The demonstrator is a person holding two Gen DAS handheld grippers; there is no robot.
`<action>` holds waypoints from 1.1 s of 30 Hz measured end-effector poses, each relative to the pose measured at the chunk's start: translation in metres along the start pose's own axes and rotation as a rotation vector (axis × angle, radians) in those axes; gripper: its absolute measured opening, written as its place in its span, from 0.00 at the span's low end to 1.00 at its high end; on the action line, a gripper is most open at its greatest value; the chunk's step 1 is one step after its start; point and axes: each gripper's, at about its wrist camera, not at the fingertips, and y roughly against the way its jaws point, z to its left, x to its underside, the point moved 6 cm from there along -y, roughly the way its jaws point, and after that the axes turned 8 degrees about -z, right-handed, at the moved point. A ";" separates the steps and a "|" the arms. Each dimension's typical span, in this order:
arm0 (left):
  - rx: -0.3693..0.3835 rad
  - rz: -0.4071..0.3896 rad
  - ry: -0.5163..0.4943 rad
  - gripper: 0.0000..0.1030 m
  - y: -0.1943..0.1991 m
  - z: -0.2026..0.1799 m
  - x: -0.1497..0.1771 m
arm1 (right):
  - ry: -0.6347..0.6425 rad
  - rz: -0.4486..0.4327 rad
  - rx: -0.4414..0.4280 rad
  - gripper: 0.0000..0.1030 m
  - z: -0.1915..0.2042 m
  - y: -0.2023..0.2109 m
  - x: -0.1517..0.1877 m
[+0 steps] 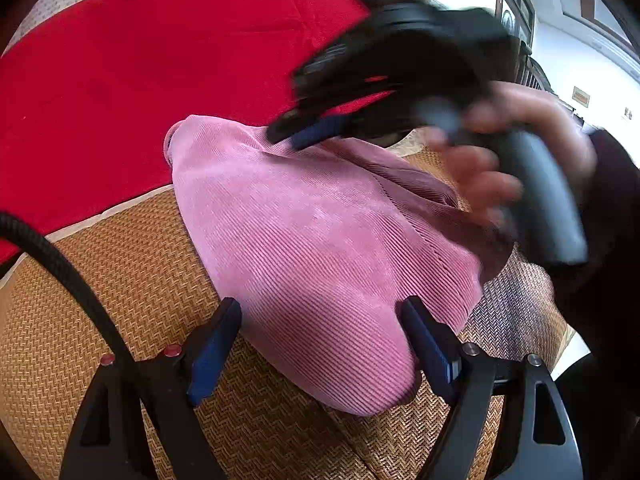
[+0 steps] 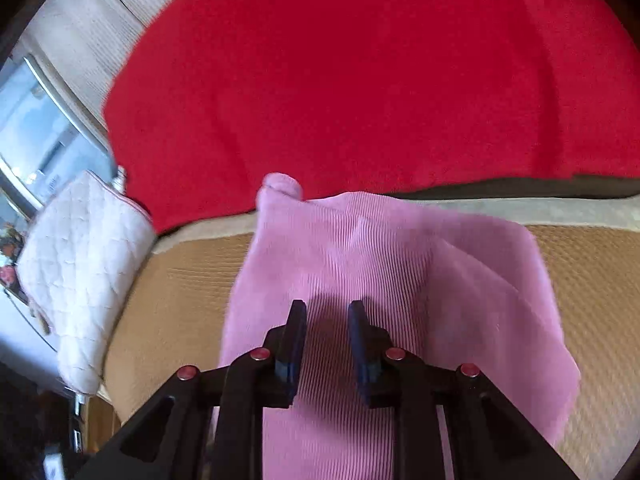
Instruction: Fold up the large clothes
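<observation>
Pink ribbed garment (image 1: 320, 248) lies in a bunched, partly folded heap on the woven mat (image 1: 100, 300), its far end touching the red blanket (image 1: 160, 60).

Left claw (image 1: 320, 312) is spread wide, straddling the near end of the cloth w/ nothing between its pads. Right claw (image 2: 326, 320) is narrowed w/ a gap between the pads, hovering over the middle of the cloth; in the left wrist view it shows blurred at the far edge, tips prob. brushing the fabric, but I can't tell if it pinches any.

Risks: a pinch here could catch only the top layer, so the lower one drags and the fold skews. The top flap sits loosely, so a quick pull may undo it. The far end could snag on the blanket.

Hard to read: motion blur on the right claw and hand (image 1: 500, 152); the garment's type, sleeves and layer edges are hidden; the near hem is cut off by the claw frame. A white quilted pad (image 2: 80, 272) sits well apart at the mat's left edge.
</observation>
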 end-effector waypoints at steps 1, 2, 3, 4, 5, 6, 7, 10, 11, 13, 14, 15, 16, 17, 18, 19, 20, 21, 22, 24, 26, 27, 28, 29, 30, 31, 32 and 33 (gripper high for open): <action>-0.001 0.003 0.005 0.80 0.001 0.001 0.000 | 0.006 -0.014 0.007 0.24 0.001 0.008 0.004; 0.001 0.006 0.012 0.80 0.001 0.000 -0.001 | 0.017 -0.025 0.021 0.24 0.002 0.017 0.009; 0.006 0.011 0.022 0.80 0.003 0.000 -0.002 | 0.030 -0.034 0.034 0.24 0.001 0.028 0.015; 0.013 0.015 0.034 0.80 0.006 0.000 -0.003 | 0.036 -0.045 0.038 0.24 -0.001 0.039 0.022; 0.019 0.016 0.046 0.80 0.010 -0.001 -0.004 | 0.029 -0.054 0.032 0.24 -0.003 0.048 0.029; 0.030 0.019 0.061 0.80 0.015 0.000 -0.006 | 0.014 -0.065 0.023 0.24 -0.006 0.056 0.036; 0.042 0.012 0.077 0.80 0.020 0.001 -0.009 | 0.004 -0.071 0.019 0.24 -0.008 0.062 0.042; 0.014 -0.053 0.095 0.81 0.037 0.013 -0.020 | 0.006 -0.063 0.084 0.24 -0.024 0.062 0.067; -0.008 -0.052 0.095 0.81 0.036 0.015 -0.020 | -0.009 -0.059 0.089 0.25 -0.034 0.059 0.074; -0.044 -0.001 0.096 0.82 0.024 0.018 -0.014 | -0.076 -0.070 0.066 0.25 -0.048 0.047 0.087; -0.046 0.025 0.109 0.82 0.017 0.021 -0.009 | -0.093 -0.076 0.053 0.25 -0.048 0.047 0.088; -0.041 0.030 0.132 0.82 0.014 0.022 -0.007 | -0.090 -0.067 0.052 0.25 -0.046 0.049 0.085; -0.029 0.027 0.143 0.82 0.015 0.024 -0.008 | -0.079 -0.065 0.046 0.25 -0.043 0.053 0.082; -0.019 0.025 0.143 0.82 0.015 0.027 -0.012 | -0.076 -0.077 0.035 0.25 -0.044 0.062 0.081; -0.013 0.018 0.144 0.82 0.018 0.028 -0.015 | -0.087 -0.100 0.015 0.25 -0.044 0.068 0.079; -0.013 0.005 0.152 0.82 0.022 0.031 -0.017 | -0.116 -0.119 -0.010 0.25 -0.047 0.074 0.079; -0.013 -0.001 0.165 0.82 0.021 0.036 -0.020 | -0.144 -0.128 -0.028 0.32 -0.053 0.079 0.078; -0.009 -0.001 0.184 0.82 0.018 0.042 -0.019 | -0.174 -0.137 -0.041 0.50 -0.059 0.083 0.077; 0.000 0.000 0.208 0.82 0.018 0.045 -0.019 | -0.200 -0.153 -0.046 0.65 -0.064 0.086 0.076; 0.036 -0.010 0.267 0.82 0.019 0.051 -0.021 | -0.233 -0.224 -0.028 0.83 -0.079 0.102 0.071; 0.092 -0.020 0.325 0.82 0.012 0.059 -0.022 | -0.270 -0.248 -0.063 0.83 -0.090 0.110 0.066; 0.126 -0.017 0.354 0.84 0.010 0.058 -0.028 | -0.300 -0.248 -0.086 0.83 -0.096 0.111 0.065; 0.166 -0.007 0.393 0.84 0.007 0.060 -0.030 | -0.333 -0.240 -0.110 0.83 -0.103 0.110 0.065; 0.188 -0.005 0.421 0.84 0.005 0.061 -0.031 | -0.359 -0.221 -0.130 0.83 -0.106 0.105 0.066; 0.210 -0.005 0.457 0.84 0.002 0.064 -0.033 | -0.383 -0.191 -0.145 0.83 -0.112 0.097 0.068; 0.227 -0.003 0.489 0.84 -0.001 0.066 -0.033 | -0.408 -0.166 -0.145 0.83 -0.119 0.092 0.068; 0.243 0.002 0.515 0.84 -0.003 0.068 -0.034 | -0.425 -0.149 -0.144 0.83 -0.123 0.086 0.070; 0.265 0.009 0.543 0.84 -0.005 0.069 -0.034 | -0.439 -0.131 -0.159 0.83 -0.127 0.081 0.071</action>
